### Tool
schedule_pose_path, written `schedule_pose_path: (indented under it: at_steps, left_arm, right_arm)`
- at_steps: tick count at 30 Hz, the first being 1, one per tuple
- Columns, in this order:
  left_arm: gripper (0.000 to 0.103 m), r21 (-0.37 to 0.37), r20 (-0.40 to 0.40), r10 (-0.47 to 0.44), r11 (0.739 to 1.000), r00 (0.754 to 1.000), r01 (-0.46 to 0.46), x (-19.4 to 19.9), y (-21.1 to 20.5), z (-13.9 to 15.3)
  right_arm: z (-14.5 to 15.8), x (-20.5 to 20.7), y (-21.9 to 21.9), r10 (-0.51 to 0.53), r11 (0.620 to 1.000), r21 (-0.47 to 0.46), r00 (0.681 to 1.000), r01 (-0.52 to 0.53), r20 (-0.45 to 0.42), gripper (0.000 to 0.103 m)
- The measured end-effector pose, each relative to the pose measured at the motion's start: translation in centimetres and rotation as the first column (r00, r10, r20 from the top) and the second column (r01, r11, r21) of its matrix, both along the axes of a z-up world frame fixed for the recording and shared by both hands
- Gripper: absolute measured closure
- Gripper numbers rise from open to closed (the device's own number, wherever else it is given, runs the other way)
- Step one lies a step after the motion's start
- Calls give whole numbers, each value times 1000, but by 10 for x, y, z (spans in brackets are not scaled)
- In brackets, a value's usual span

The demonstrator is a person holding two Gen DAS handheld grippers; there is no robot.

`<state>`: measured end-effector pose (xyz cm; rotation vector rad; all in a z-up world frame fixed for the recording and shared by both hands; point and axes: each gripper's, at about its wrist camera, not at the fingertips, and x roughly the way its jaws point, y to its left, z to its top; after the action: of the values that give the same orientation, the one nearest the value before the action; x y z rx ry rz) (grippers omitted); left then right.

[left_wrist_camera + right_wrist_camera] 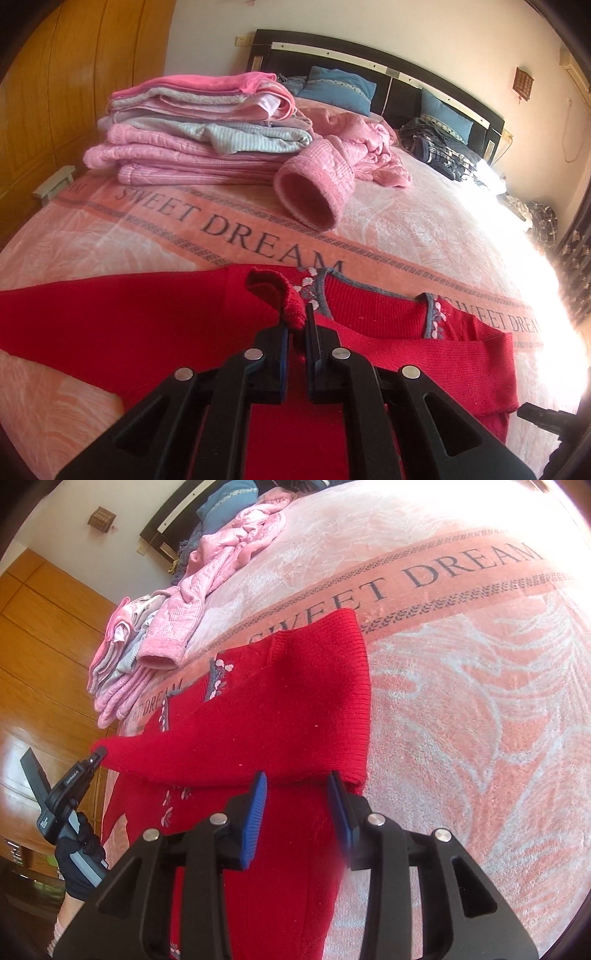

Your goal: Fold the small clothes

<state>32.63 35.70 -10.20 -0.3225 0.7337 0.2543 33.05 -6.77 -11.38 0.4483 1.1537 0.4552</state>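
Black gripper arms fill the foreground of both views. Seen from its own wrist camera, the left gripper (297,321) has its jaws pressed nearly together, pinching a bunched red cuff (291,302) of the sweater (147,317) and lifting it slightly off the bed (110,243). From the right wrist view, that same gripper (98,755) reaches in from the left, held by a black-gloved hand (79,860), its tip at the edge of a sleeve folded across the sweater's front.

The right gripper (297,797) is spread, its blue pads (255,823) apart on either side of the sleeve's lower edge, gripping nothing. The sweater lies flat on the pink "SWEET DREAM" blanket, its grey-trimmed neckline (321,291) toward the headboard (369,77).

Left and beyond the sweater sits a stack (192,147) of folded pink and grey clothes. Just right of it a pink padded jacket (347,158) sprawls unfolded, one sleeve opening facing the camera. Blue pillows (340,88) rest against the headboard, and dark patterned clothing (439,144) lies far right, near strong glare. Nothing lies between the grippers and the sweater.
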Motion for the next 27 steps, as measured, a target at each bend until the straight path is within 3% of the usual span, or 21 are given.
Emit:
schedule_pose_path:
  at_steps: [10,11,13,16,19,22,27]
  left_arm:
    - [95,11,-79,35,999,996,-34,-1,22,-42]
    - [95,14,-96,35,999,995,-34,0,23,-48]
    - [93,6,-138,42,999,990,-41,2,28,-61]
    - [85,-33,-199,66,997,978,-74,-1,39,-79]
    - [85,-17,-197,105,994,975,-111,-8,50,-73]
    - [85,-81,-134,158,982,978,-170,-18,70,-49]
    - [79,-145,-49,79,986,996,-85,-10,66,-22]
  right_arm:
    - [-22,30,-3,-93,995,17,993,94,-78,58]
    - [-25,31,-1,-90,996,2,992,91,-88,59]
    - [-33,32,3,-83,995,-57,990,76,-114,69]
    - [-33,28,9,-66,991,-118,994,55,-92,73]
    - [-28,26,14,-43,985,-170,995,28,-86,70]
    - [-16,22,16,-39,978,-208,998,28,-47,64]
    - [17,18,26,-6,986,-168,999,12,36,59]
